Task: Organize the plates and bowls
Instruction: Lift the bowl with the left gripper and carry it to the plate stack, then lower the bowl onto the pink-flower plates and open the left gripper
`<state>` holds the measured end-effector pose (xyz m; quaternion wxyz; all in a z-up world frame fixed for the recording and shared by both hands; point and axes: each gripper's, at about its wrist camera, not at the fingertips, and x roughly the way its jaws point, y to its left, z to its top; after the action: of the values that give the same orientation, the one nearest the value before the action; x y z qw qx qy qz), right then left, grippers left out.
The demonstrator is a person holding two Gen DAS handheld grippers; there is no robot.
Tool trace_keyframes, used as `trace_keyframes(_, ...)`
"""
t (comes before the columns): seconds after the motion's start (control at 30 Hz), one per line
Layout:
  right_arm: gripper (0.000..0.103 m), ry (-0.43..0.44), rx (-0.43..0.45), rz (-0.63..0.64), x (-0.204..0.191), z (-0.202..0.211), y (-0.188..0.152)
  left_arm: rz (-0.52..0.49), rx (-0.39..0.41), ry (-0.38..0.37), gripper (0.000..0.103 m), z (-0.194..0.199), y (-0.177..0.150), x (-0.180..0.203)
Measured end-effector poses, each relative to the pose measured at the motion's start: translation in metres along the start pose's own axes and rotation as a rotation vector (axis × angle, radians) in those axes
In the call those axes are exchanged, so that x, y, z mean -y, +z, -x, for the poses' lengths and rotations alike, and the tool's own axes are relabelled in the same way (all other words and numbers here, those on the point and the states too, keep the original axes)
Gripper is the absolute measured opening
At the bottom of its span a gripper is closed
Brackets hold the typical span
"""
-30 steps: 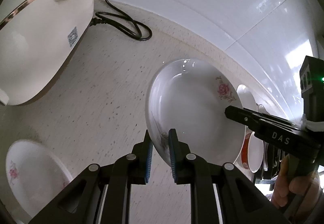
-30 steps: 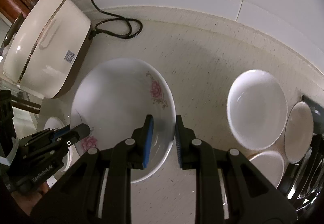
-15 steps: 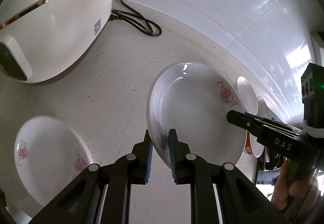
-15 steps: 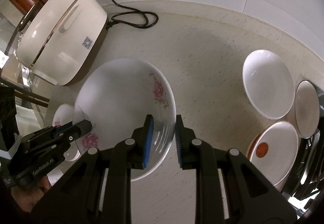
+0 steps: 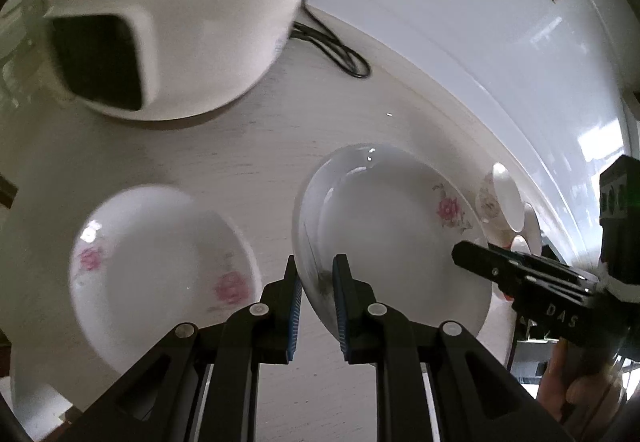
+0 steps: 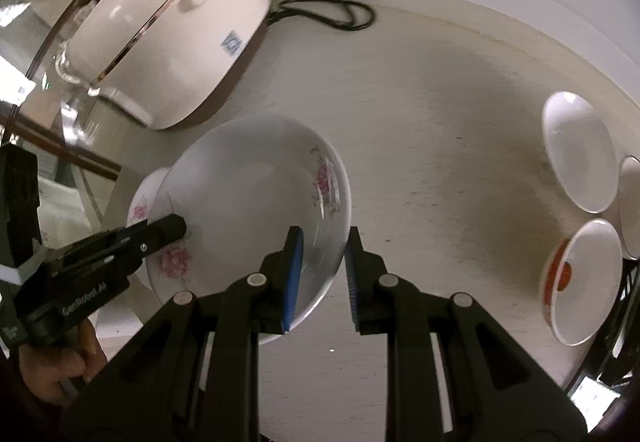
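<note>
Home kitchen counter.
A cream rice cooker [image 6: 160,30] with black cord [image 6: 324,8], speckled beige countertop [image 6: 440,122], white wall tiles [image 5: 480,22], floral china bowls [image 5: 160,262].

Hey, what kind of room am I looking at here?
Most likely a home kitchen: a speckled countertop against white wall tiles, a plugged-in rice cooker, and floral bowls being handled.

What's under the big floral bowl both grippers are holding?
Another floral bowl shows past the held floral bowl's left edge, partly covered; contact can't be judged. Elsewhere, bare countertop.
</note>
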<state>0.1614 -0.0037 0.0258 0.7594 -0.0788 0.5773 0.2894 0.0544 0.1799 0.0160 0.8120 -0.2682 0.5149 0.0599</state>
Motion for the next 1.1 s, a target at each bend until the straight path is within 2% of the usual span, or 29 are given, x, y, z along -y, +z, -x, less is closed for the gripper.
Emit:
trace_keyframes(0.63, 0.024, 0.066, -0.124, 0.184, -0.082, -0.054, -0.008, 0.141, 0.002, 0.109, 0.015, 0.023, -0.024, -0.082)
trace_keyframes(1.1, 0.024, 0.084, -0.186, 0.251, -0.114, -0.085, -0.010, 0.199, -0.008, 0.159, 0.015, 0.028, -0.043, -0.109)
